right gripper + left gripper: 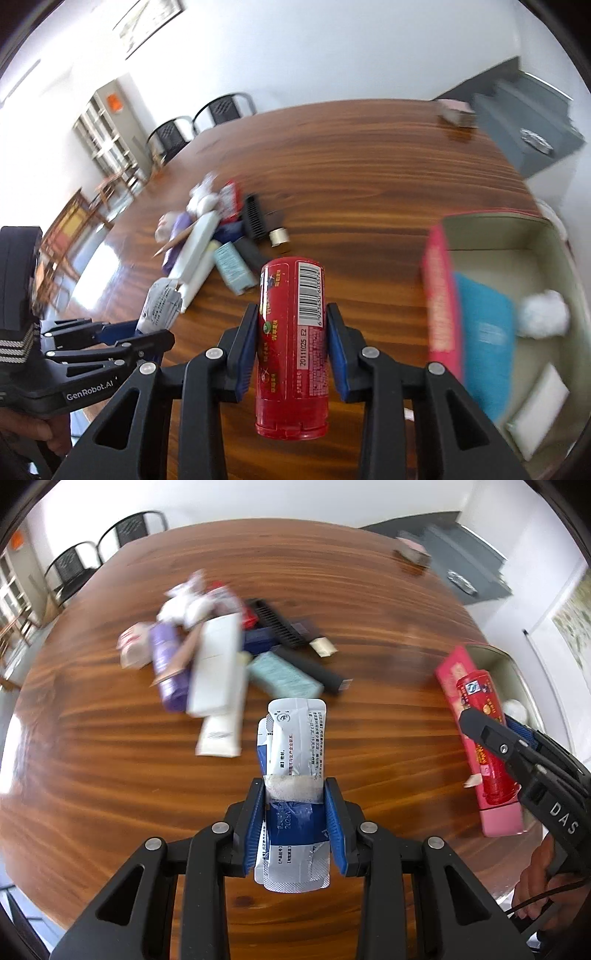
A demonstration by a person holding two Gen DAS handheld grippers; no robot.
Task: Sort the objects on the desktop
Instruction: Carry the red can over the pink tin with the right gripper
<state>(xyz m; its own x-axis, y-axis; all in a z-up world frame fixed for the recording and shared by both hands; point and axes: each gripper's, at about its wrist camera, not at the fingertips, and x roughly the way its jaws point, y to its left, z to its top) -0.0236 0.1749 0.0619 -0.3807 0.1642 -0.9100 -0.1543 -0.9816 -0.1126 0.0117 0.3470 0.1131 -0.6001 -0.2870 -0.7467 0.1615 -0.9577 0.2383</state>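
so both tools loaded. left tool (295, 812) clamps a blue-and-white foil sachet bundle (295, 746), taped across the middle, blue pads pressing on both sides, bundle sticking out past the fingertips and raised above the wooden bench (110, 775). right tool (291, 343) grips a red cylindrical tube (291, 332) with a barcode, held lengthwise between the pads, cap end toward the camera, clear of the bench surface. in the left wrist view the right tool (491, 734) sits at right with the red tube (484, 734), in front of the pink box (476, 738). in the right wrist view the left tool (147, 336) shows at lower left with the sachet bundle (162, 302). pink box (439, 295) open at right, inside it a teal packet (484, 332), a white fluffy ball (543, 314) and a white packet (539, 410). pile of unsorted items (221, 653) mid-bench, blurred: white boxes, purple pack, light teal box, black comb, dark tube. small pink-topped block (413, 550) at the far edge. chairs (103, 546) behind the bench.
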